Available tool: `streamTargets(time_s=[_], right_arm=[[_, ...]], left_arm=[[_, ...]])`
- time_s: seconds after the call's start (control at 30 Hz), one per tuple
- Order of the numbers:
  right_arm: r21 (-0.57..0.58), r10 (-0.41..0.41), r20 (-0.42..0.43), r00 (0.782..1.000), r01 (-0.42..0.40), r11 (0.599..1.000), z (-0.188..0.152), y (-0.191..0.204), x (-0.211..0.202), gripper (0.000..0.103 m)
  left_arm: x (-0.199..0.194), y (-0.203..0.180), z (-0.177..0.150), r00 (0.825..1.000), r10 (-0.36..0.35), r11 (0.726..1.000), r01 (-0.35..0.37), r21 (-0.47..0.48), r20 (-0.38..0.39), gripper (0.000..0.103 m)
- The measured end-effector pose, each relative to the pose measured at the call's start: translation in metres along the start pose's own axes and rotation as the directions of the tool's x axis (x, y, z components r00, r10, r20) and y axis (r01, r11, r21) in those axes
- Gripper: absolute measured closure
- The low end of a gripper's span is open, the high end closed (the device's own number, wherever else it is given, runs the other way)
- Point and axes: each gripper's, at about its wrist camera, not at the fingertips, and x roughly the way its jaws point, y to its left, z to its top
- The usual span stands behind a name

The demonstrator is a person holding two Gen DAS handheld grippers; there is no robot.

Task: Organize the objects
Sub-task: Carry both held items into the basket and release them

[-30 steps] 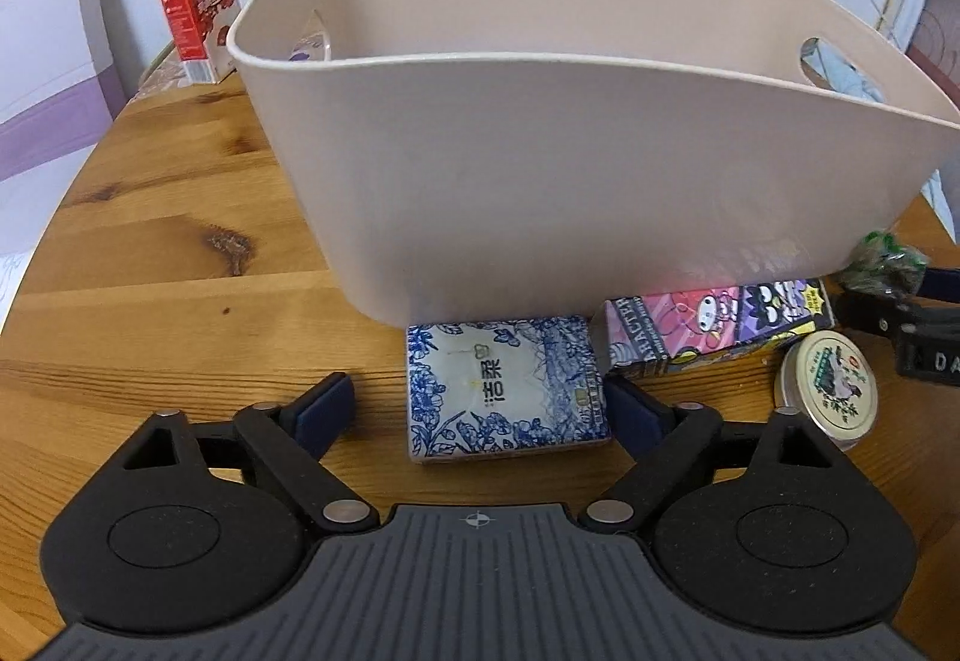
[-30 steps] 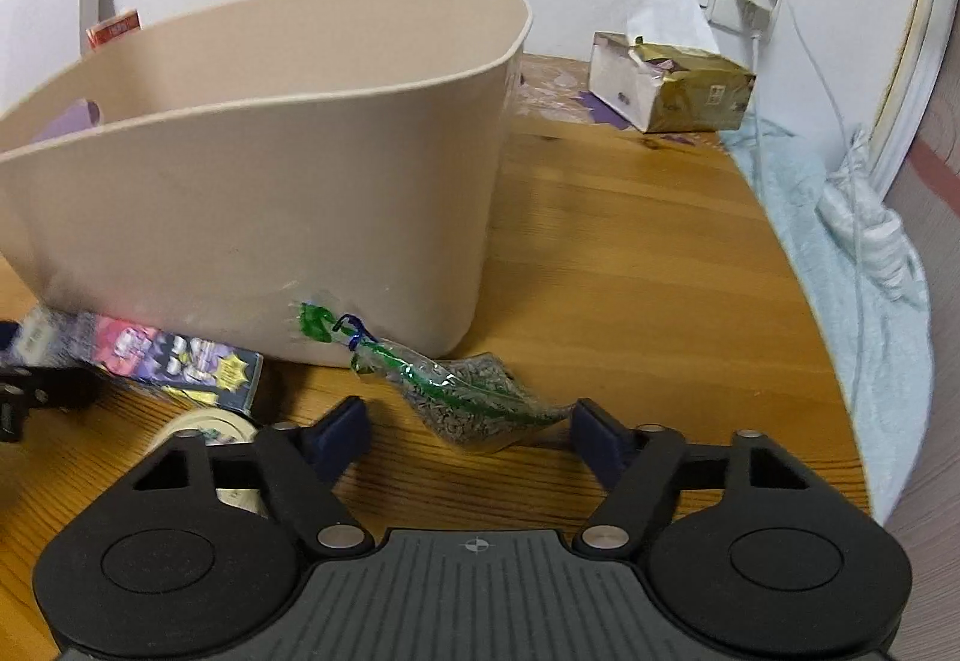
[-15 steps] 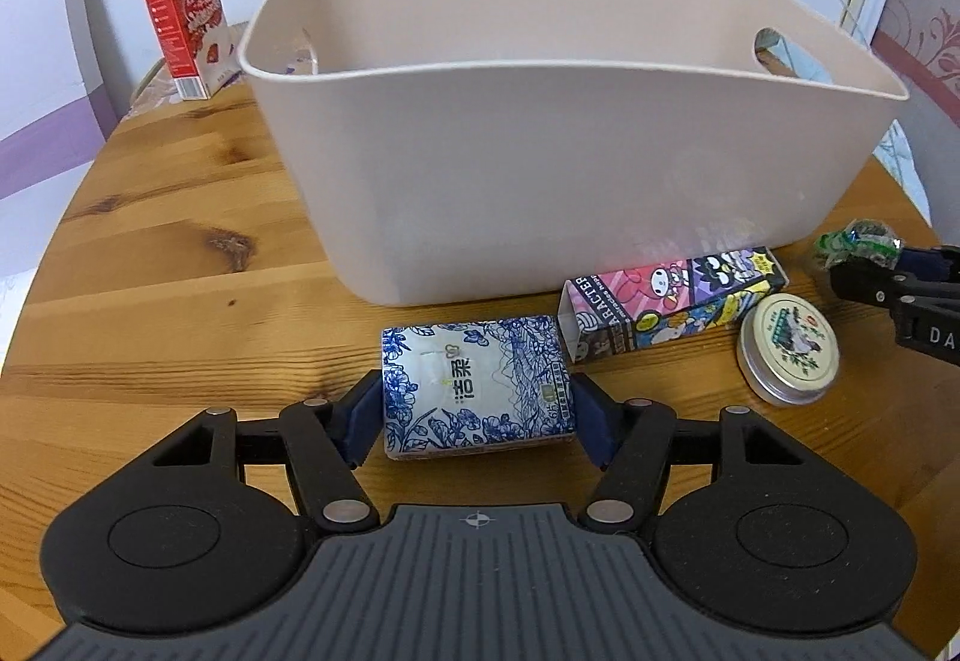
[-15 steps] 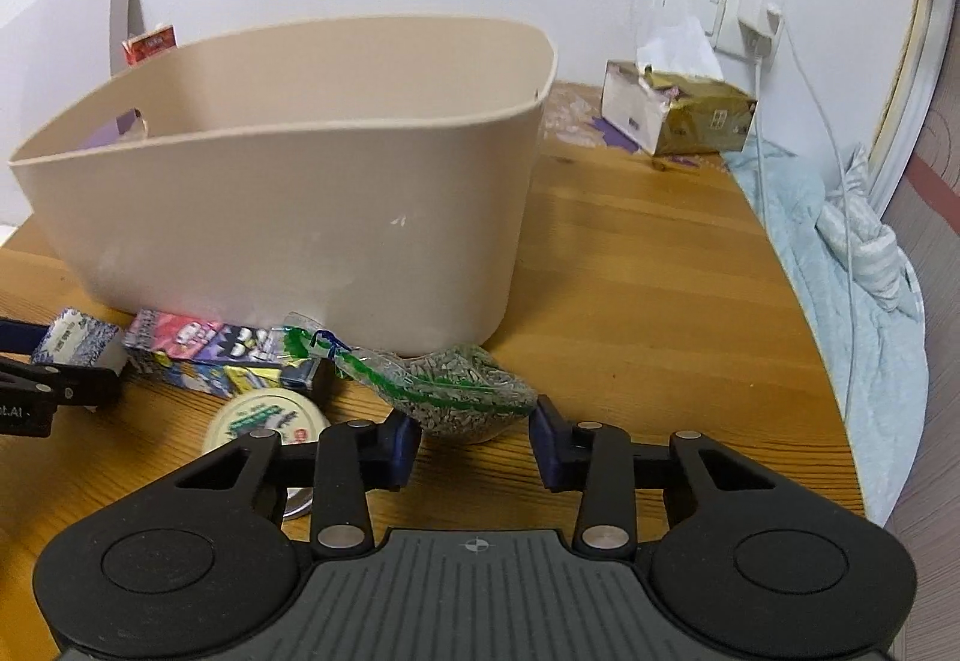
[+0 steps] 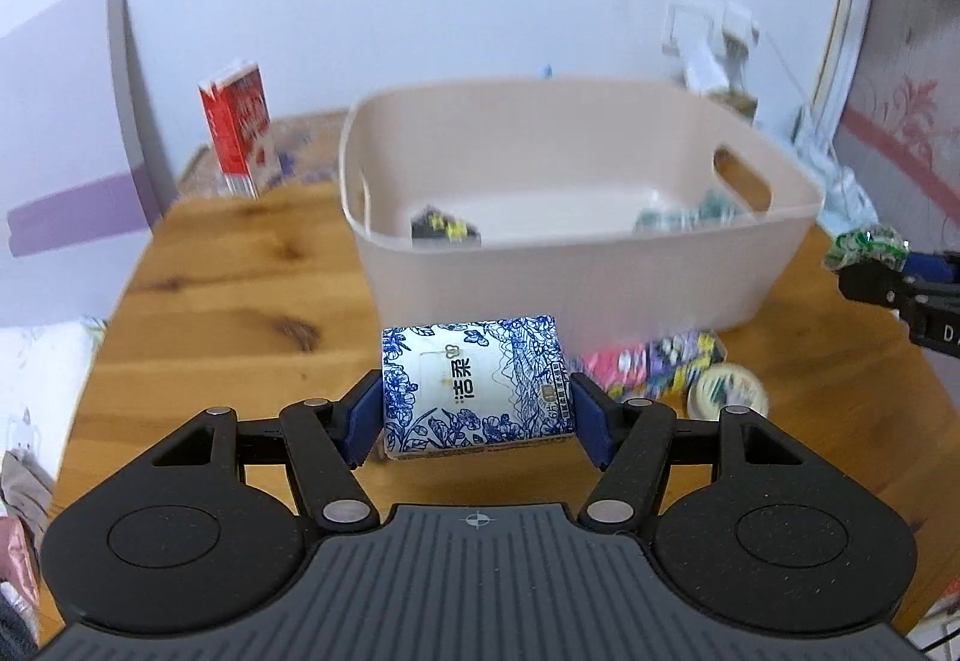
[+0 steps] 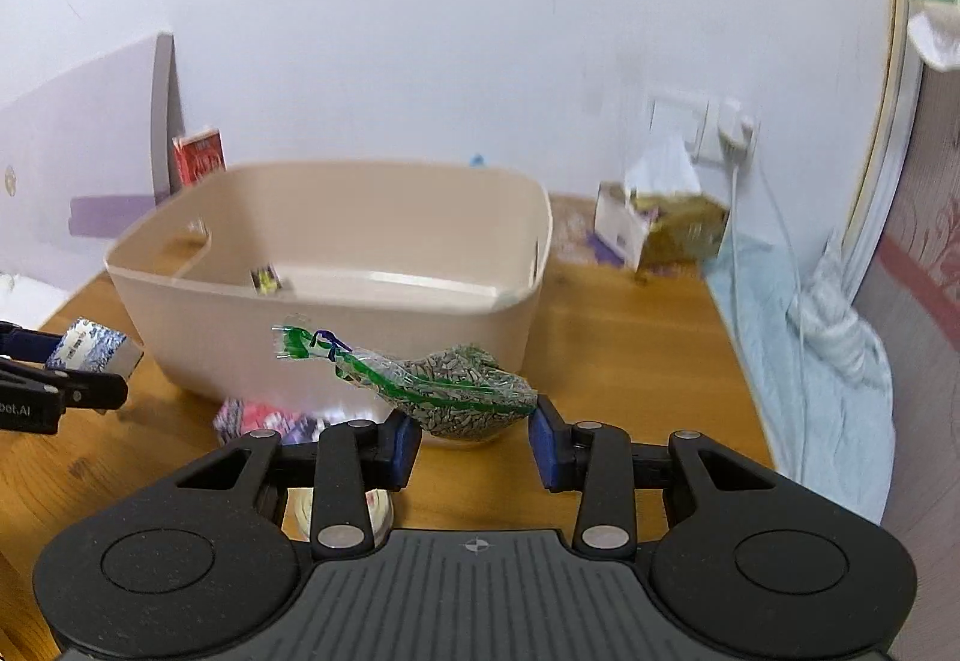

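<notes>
Left wrist view: your left claw (image 5: 477, 409) is pinching the blue-and-white tissue pack (image 5: 474, 388) between its blue pads, and the pack is lifted clear of the desk (image 5: 240, 301), in front of the beige tub (image 5: 576, 265). Inside the tub lie a small dark packet (image 5: 445, 228) and something greenish, too blurred to identify. On the desk below the tub's front wall sit a pink cartoon box (image 5: 648, 364) and, just beside it, a round tin (image 5: 729, 391). A red carton (image 5: 237, 130) stands upright at the desk's far edge.

Right wrist view: your right claw (image 6: 474, 436) is pinching the clear seed bag (image 6: 456, 391) at its fat end; the tied green neck points left, across the tub's (image 6: 336, 313) front wall. A tissue box (image 6: 660, 229) stands far right, near the wall.
</notes>
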Motion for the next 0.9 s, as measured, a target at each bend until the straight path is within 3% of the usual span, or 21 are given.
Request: streamTargets(time_s=[0.23, 0.43, 0.63, 0.9], right_arm=[[-0.02, -0.004, 0.093, 0.996, 0.006, 1.0, 0.027, 0.005, -0.016, 0.067], [-0.02, -0.003, 0.142, 0.99, 0.006, 1.0, 0.05, 0.011, -0.012, 0.067], [-0.027, 0.001, 0.129, 0.992, 0.003, 1.0, 0.069, 0.016, 0.011, 0.067], [-0.032, 0.001, 0.065, 0.998, 0.001, 0.999, 0.075, 0.018, 0.052, 0.066]], left_arm=[[-0.026, -0.001, 0.028, 0.995, -0.005, 1.0, 0.005, 0.004, 0.103, 0.037], [-0.02, -0.005, 0.055, 0.989, 0.012, 1.0, -0.013, 0.004, 0.148, 0.037], [0.01, -0.008, 0.081, 0.99, 0.036, 0.999, -0.033, -0.027, 0.138, 0.037], [0.069, -0.008, 0.09, 0.998, 0.055, 0.998, -0.055, -0.016, 0.03, 0.037]])
